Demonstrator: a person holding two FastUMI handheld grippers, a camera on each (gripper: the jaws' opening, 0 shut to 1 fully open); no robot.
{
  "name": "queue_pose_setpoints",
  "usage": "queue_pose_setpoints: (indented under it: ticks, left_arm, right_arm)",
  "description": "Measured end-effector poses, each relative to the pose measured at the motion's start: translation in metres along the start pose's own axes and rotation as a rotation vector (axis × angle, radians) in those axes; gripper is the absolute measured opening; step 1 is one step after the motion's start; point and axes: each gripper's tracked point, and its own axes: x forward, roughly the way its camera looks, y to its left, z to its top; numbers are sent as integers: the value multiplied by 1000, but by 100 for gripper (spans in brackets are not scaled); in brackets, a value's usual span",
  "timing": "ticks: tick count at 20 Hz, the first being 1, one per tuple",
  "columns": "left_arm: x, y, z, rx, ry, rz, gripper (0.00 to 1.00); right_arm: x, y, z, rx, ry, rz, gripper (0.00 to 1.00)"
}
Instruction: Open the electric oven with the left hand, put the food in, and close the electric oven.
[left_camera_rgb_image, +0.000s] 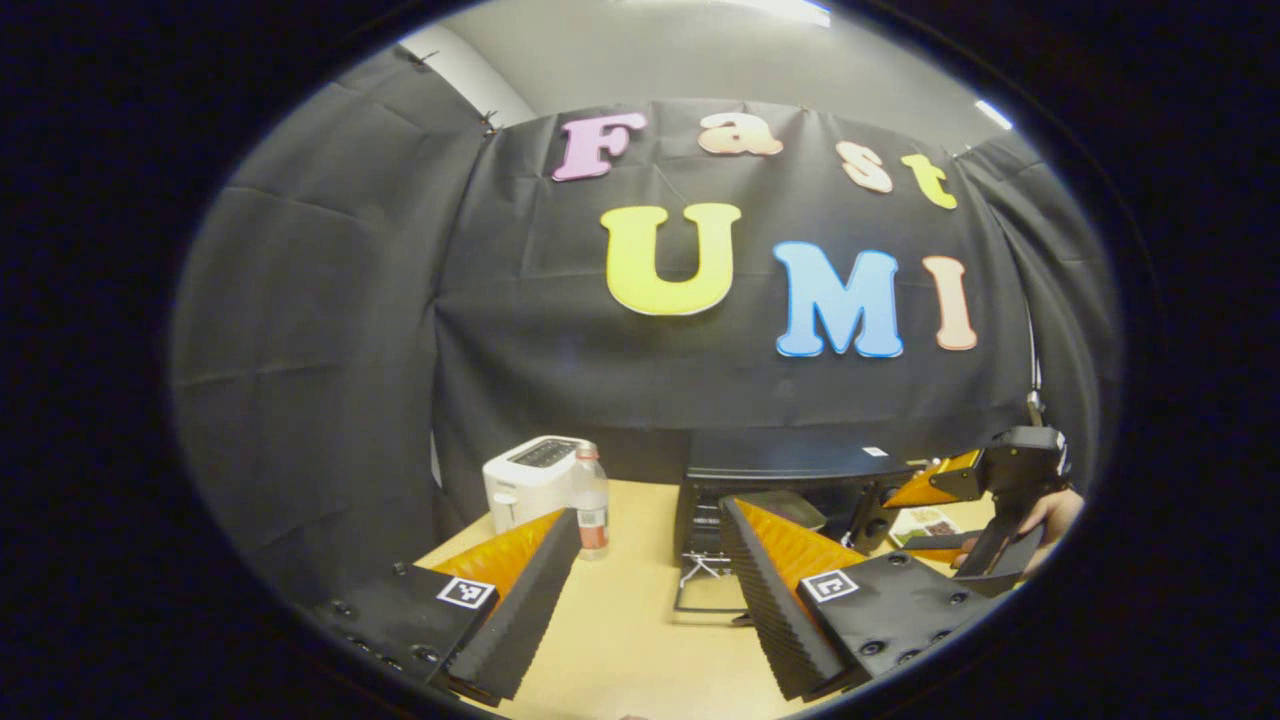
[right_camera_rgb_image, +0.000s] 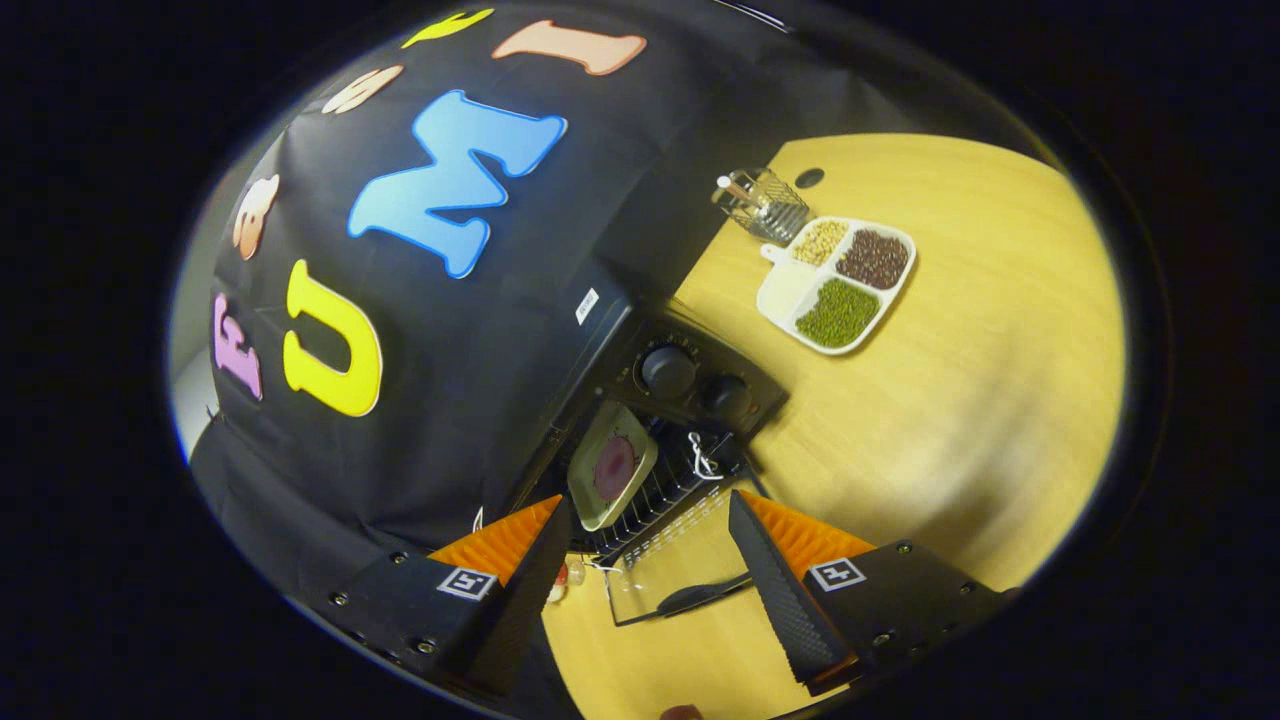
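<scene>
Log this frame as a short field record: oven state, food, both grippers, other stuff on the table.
oven: door open, folded down toward the table edge
food: tray with a pink piece on the oven rack
left gripper: open, empty, facing the oven
right gripper: open, empty, above the open door
table: toaster, bottle, divided dish of beans, glass holder
remaining: closing the door

Open tabletop (left_camera_rgb_image: 640, 610) ahead of the left gripper (left_camera_rgb_image: 650, 590), fingers spread, nothing between them. Toaster (left_camera_rgb_image: 530, 478) and bottle (left_camera_rgb_image: 591, 497) crowding the far-left edge. Oven (right_camera_rgb_image: 640, 420) blocking the far edge, door (right_camera_rgb_image: 665, 575) down flat, tray (right_camera_rgb_image: 612, 465) filling the rack. Wide bare table to the oven's right; divided dish (right_camera_rgb_image: 838, 282) and wire holder (right_camera_rgb_image: 765, 205) near the far corner.
</scene>
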Motion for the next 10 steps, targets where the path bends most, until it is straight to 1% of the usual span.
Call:
queue_pose_setpoints:
  ticks: [1, 2, 3, 4, 5, 10]
  left_arm:
    - [1, -9, -7, 8, 13, -17, 100]
    - [2, -17, -13, 19, 30, -33, 100]
    - [3, -25, -20, 27, 45, -49, 96]
    - [3, -33, -27, 32, 63, -65, 100]
    - [4, -42, -34, 32, 79, -81, 91]
    - [12, -74, -75, 25, 179, -152, 91]
  right_arm:
    - [-8, -4, 4, -40, -12, 4, 98]
    - [-15, -7, 8, -80, -26, 6, 97]
    - [-23, -12, 12, -119, -37, 4, 97]
    - [-30, -17, 15, -155, -48, 2, 97]
    - [-37, -20, 19, -188, -61, 0, 98]
    - [-71, -39, 44, -373, -140, -14, 98]
